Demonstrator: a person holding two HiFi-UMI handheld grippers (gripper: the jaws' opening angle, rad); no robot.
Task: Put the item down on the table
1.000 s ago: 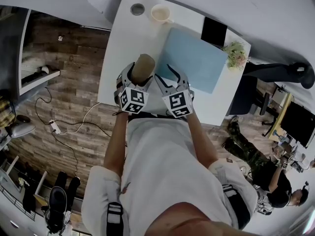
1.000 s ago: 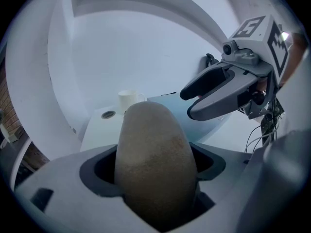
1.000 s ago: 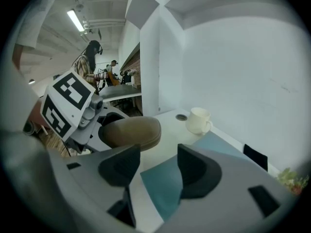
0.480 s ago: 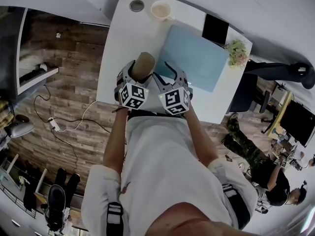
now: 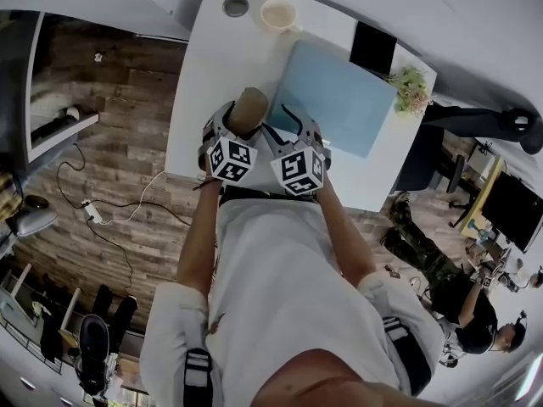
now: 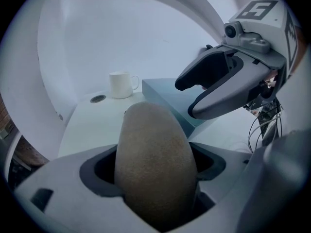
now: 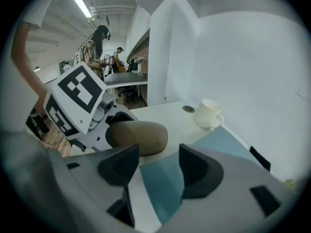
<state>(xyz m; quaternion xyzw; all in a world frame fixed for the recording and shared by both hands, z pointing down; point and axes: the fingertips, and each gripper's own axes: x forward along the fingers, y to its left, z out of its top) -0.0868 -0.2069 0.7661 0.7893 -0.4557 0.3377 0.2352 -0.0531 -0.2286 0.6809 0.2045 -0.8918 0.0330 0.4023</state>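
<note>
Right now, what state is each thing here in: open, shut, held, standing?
brown oval item: held, not yet released.
left gripper: fingers shut on the brown oval item.
right gripper: fingers apart, nothing between them.
mug: upright on the table.
blue mat: lying flat on the table.

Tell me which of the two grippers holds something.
The left gripper: its jaws clamp the brown, egg-shaped object. The right gripper is open, with nothing between its jaws.

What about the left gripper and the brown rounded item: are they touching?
Touching. In the left gripper view, the left gripper clamps the brown rounded item between its pads.
</note>
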